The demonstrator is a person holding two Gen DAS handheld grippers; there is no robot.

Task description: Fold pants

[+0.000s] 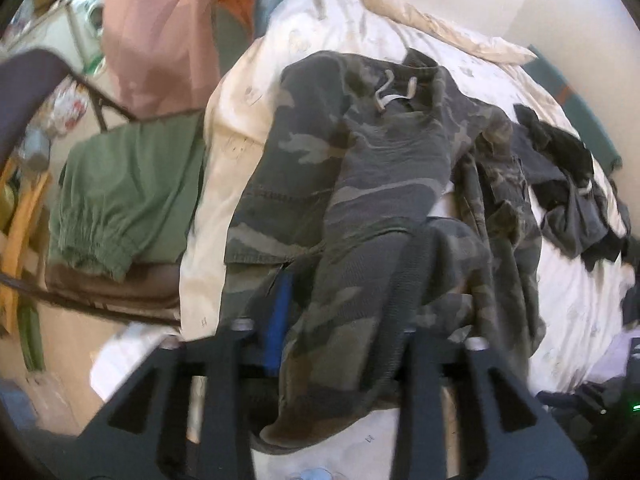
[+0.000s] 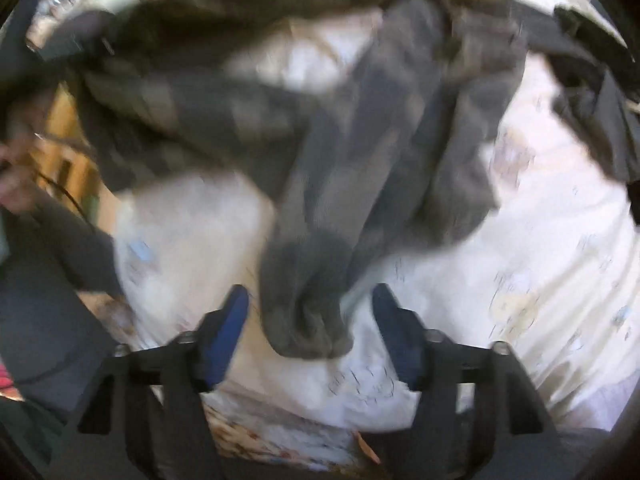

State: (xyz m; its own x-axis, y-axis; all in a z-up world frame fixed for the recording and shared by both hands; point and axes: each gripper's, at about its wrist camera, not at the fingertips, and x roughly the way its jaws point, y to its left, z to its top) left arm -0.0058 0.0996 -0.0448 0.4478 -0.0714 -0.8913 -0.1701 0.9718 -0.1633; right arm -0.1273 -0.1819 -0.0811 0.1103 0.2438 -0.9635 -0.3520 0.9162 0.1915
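Camouflage pants (image 1: 352, 168) are spread crumpled across the white bedsheet (image 1: 576, 304), waistband and drawstring (image 1: 390, 94) at the far end, so the legs trail toward both cameras. One leg is draped over the left gripper (image 1: 344, 304) — its jaws stand partly apart, and whether the cloth is pinched cannot be told, since the fabric hides the right finger. The right gripper (image 2: 310, 320) is held with jaws wide apart, a cuff (image 2: 308, 320) lying loose between the blue pads (image 2: 228, 328), untouched. Both legs seem laid down for aligning. Green trousers (image 1: 128, 196) rest on a chair nearby.
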